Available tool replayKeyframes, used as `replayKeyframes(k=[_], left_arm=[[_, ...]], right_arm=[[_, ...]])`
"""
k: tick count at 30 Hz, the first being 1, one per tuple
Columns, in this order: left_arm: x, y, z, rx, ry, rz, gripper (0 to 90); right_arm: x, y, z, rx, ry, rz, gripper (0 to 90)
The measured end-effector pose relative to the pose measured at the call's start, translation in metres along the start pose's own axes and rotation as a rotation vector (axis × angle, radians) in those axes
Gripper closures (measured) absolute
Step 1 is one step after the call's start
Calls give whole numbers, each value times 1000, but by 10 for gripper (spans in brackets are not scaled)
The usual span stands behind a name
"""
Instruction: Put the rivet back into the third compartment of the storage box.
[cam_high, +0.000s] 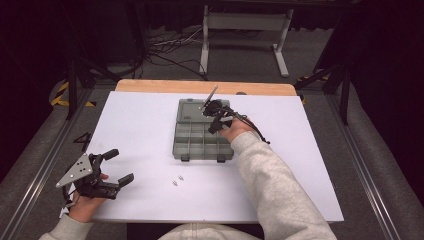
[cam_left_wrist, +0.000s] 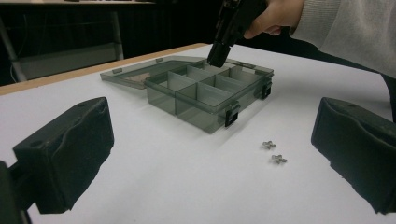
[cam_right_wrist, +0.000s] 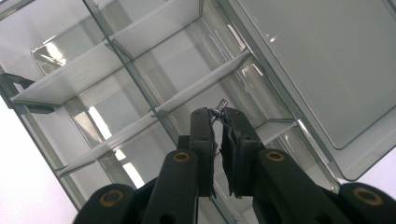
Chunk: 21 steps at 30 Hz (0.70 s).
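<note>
Item: small-parts sorting, one moment.

Step in hand: placing a part into the organiser box (cam_high: 202, 137). The right tongs (cam_high: 216, 121) are closed on a tiny metal piece (cam_right_wrist: 220, 105), seen at the jaw tips in the right gripper view, centre of frame, above a compartment near the hinge side of the box. In the high view these tongs point down into the box's upper right compartments, just right of picture centre.

Box: smoke-grey translucent plastic, divided into compartments, two dark latches on its near edge, lid (cam_high: 192, 109) folded open flat on the table (cam_high: 140, 130) behind it.

Left tongs (cam_high: 117, 167): lower left of the high view, jaws wide apart, holding nothing, resting near the table's near edge.

Stock remaining: two small metal fasteners (cam_high: 177, 180) lie loose on the table, below the box in the high view, close together and well apart from both tongs.

Next move, as judged: lower the part a little further, open the jaws so it drops inside one compartment and not across a divider, then lift clear.

Writing: no brand, label or lettering is legible on any item.
</note>
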<state>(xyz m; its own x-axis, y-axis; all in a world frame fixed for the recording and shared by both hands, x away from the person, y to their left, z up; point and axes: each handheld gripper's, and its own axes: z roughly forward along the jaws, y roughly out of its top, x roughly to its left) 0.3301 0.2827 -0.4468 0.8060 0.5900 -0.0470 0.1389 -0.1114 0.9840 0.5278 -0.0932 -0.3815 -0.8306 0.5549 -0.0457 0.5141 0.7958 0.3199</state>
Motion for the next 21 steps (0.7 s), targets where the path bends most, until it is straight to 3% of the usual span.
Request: replayKeyframes(k=[17,21], left_arm=[[0,0,0,3,-3,-5,0],[0,0,0,0,-2,-6,0]], right_arm=[[0,-4,13,15,13,6,822],[0,-4,10,-3,-1,19,715]])
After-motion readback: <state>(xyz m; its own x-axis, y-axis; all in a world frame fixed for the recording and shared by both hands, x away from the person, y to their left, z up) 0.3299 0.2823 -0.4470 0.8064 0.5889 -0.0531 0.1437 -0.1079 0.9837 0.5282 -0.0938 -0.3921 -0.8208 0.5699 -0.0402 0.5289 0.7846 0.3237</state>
